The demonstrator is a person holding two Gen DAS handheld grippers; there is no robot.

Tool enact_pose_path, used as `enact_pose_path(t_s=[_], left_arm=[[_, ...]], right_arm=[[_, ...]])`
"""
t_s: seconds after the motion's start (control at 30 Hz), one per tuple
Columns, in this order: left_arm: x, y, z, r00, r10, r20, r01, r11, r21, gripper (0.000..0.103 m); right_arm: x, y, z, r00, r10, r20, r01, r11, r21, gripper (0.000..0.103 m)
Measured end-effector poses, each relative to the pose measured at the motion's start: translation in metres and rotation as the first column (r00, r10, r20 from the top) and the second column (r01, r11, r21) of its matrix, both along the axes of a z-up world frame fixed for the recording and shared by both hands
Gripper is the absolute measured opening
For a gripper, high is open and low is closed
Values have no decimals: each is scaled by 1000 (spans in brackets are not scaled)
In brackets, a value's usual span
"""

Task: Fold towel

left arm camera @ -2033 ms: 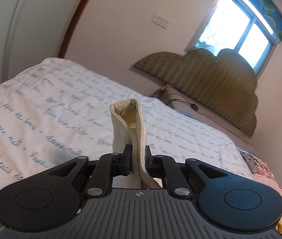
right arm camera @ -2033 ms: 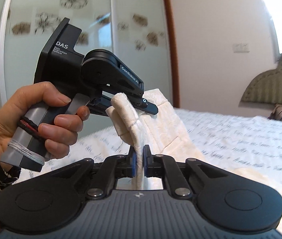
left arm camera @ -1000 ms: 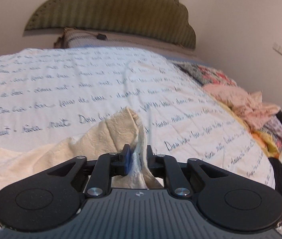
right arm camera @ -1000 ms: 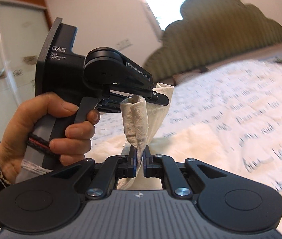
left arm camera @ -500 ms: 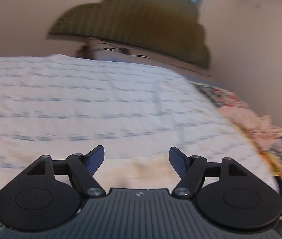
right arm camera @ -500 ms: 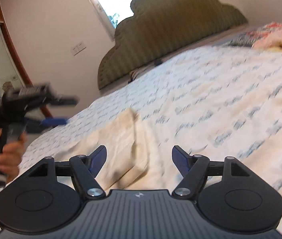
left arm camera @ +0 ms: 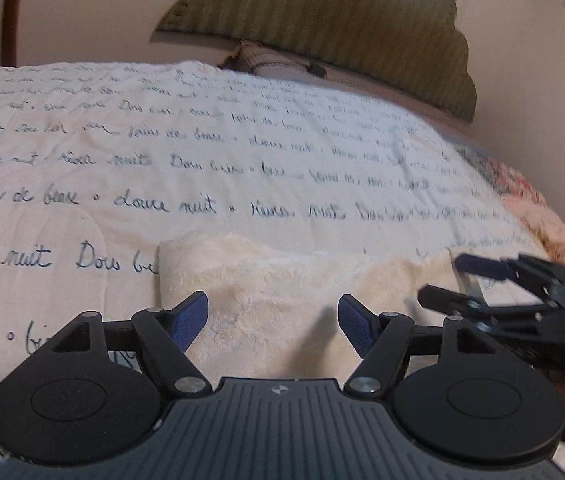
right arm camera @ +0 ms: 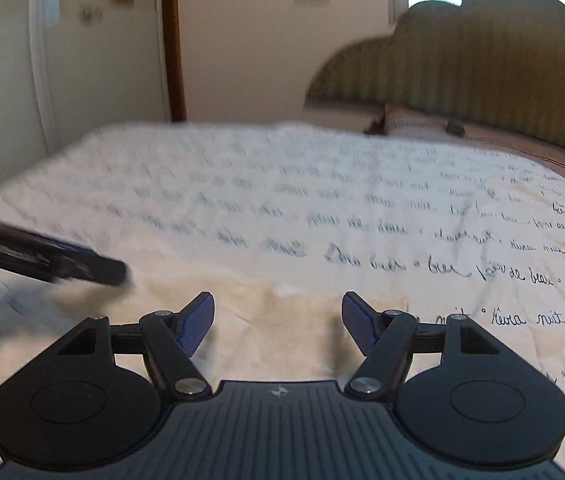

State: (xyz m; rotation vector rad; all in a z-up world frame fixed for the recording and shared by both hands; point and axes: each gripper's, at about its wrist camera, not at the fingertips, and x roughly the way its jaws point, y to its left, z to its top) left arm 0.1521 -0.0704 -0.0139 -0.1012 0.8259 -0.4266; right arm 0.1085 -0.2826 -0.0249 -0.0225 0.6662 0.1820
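Below both claws, a cream towel (left arm camera: 282, 280) is seen lying flat on the bedspread (left arm camera: 202, 140), which is white and printed with lines of dark handwriting. Furthest left, the towel's near left corner is seen in the left wrist view, with a soft folded edge running back from it. The left gripper (left arm camera: 273, 318) is held over that part of the towel with its jaws spread wide; its blue pads (left arm camera: 190, 320) are parted and nothing is clamped between them, and whether they brush the cloth cannot be told. Its jaws have just been opening, and no cloth is caught in the gap. Further right, the right gripper (right arm camera: 278, 318) is likewise held with its jaws set wide apart over the towel's far edge, its pads bare. Its jaws have lately been closing a little, though the gap between them is empty. In the left wrist view the right gripper is seen from the side at the right edge, blurred, just above the towel's right end. Behind everything, an olive scalloped headboard (right arm camera: 482, 72) is seen against the wall.
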Motion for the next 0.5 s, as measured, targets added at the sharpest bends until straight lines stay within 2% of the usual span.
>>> enact_pose_path(t_s=[0.07, 0.1, 0.13, 0.23, 0.3, 0.37, 0.43, 0.5], left_arm=[[-1, -6, -8, 999, -34, 8, 33, 998, 46, 72], [-6, -6, -7, 999, -40, 34, 38, 997, 62, 72], [-11, -5, -4, 997, -40, 58, 36, 997, 69, 72], [-25, 1, 4, 995, -60, 81, 57, 998, 37, 72], [-35, 7, 5, 995, -82, 51, 83, 997, -5, 73], [-47, 11, -1, 992, -124, 21, 124, 992, -13, 73], [-59, 10, -10, 989, -147, 23, 146, 988, 40, 73], [-68, 7, -21, 985, -167, 37, 162, 980, 115, 73]], right_arm=[[11, -2, -18, 997, -53, -54, 48, 995, -88, 70], [11, -7, -24, 994, -86, -61, 80, 992, -94, 70], [9, -15, -25, 993, -104, -61, 100, 993, -62, 70], [-20, -14, -9, 988, -156, 16, 157, 982, -107, 70], [-42, -13, 4, 994, -98, 51, 99, 995, -23, 71], [-62, -7, 7, 999, -1, 51, -2, 998, 64, 71], [-73, 2, 0, 999, 50, 5, -50, 997, 58, 71], [-74, 7, -19, 996, 40, -75, -41, 999, -15, 70]])
